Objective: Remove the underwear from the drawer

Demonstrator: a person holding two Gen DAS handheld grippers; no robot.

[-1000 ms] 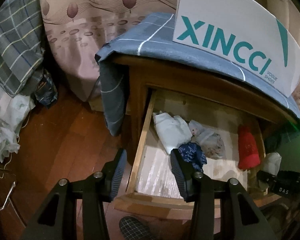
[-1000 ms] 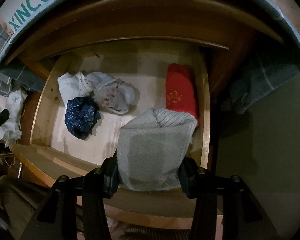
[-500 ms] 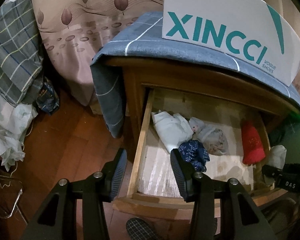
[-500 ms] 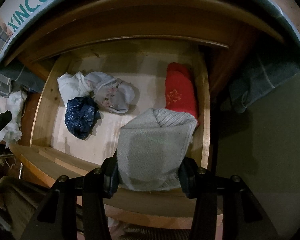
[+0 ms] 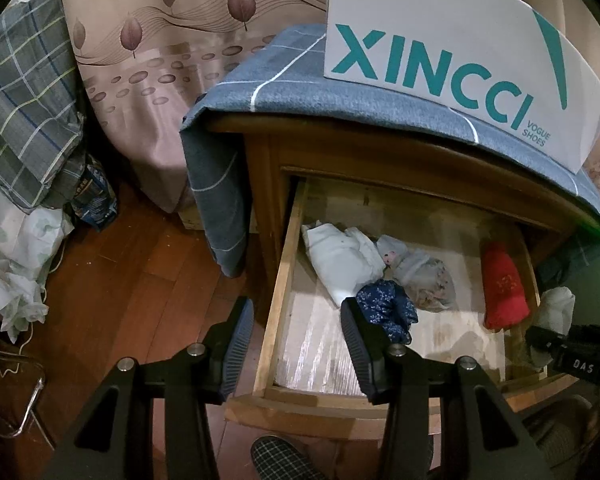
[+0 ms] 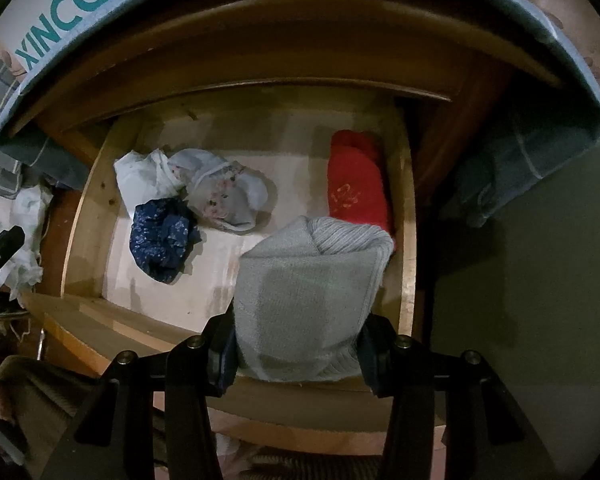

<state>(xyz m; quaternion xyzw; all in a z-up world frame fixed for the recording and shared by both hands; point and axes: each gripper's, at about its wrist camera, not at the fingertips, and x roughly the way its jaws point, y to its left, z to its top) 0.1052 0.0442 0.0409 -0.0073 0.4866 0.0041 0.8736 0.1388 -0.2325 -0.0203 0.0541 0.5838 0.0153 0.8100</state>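
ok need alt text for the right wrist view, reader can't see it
The right gripper is clamped on a folded grey knitted garment above the front right corner of an open wooden drawer. Still in the drawer lie a red piece along the right wall, and on the left a navy floral piece, a white piece and a pale floral piece.

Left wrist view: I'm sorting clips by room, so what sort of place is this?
Probably a bedroom: a bed skirt, a wooden bedside cabinet and its open drawer of folded underwear.

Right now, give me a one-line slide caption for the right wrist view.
Right gripper holds a grey folded garment above the open drawer, beside the red bundle.
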